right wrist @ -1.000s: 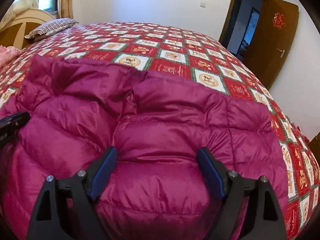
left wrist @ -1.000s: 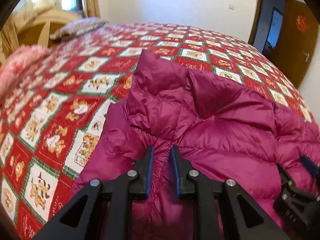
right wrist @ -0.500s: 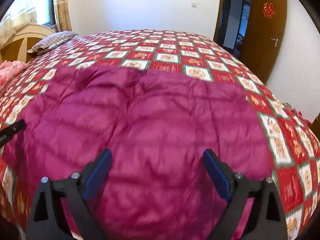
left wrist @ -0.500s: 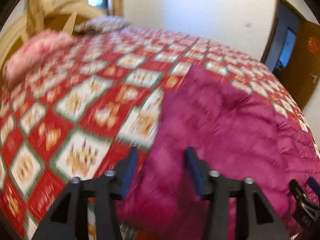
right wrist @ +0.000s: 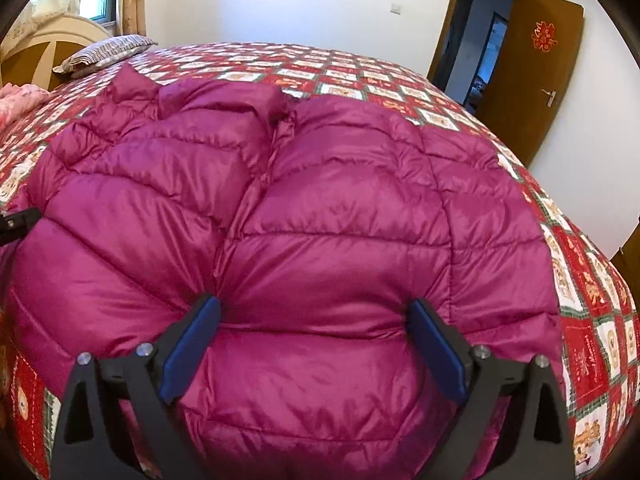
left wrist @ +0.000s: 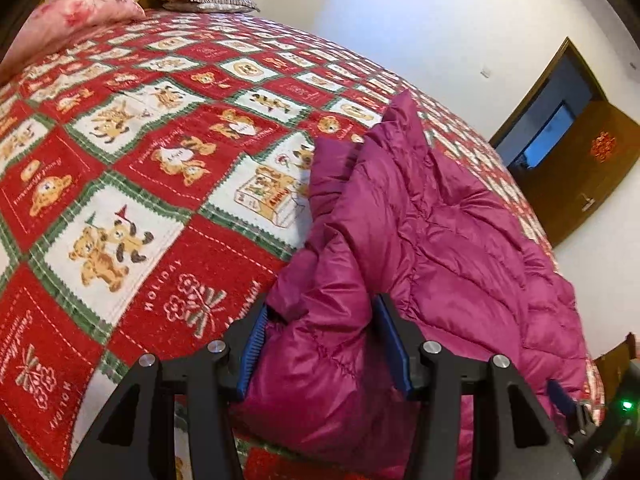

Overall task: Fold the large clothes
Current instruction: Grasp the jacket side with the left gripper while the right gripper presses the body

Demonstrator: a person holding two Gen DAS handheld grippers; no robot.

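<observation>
Jacket: I'm seeing the magenta puffer jacket [right wrist: 320,208] lying spread on the quilted bed [left wrist: 120,200], ready for folding.
Left gripper [left wrist: 320,344]: I'm holding it half spread around a puffy edge fold; grip uncertain.
Right gripper [right wrist: 316,344]: I'm opening it wide over the hem bulge, releasing.

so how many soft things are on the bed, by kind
puffer jacket, magenta: 1
striped pillow: 1
pink bedding bundle by the headboard: 1
patchwork bedspread, red, white and green: 1
total: 4
</observation>
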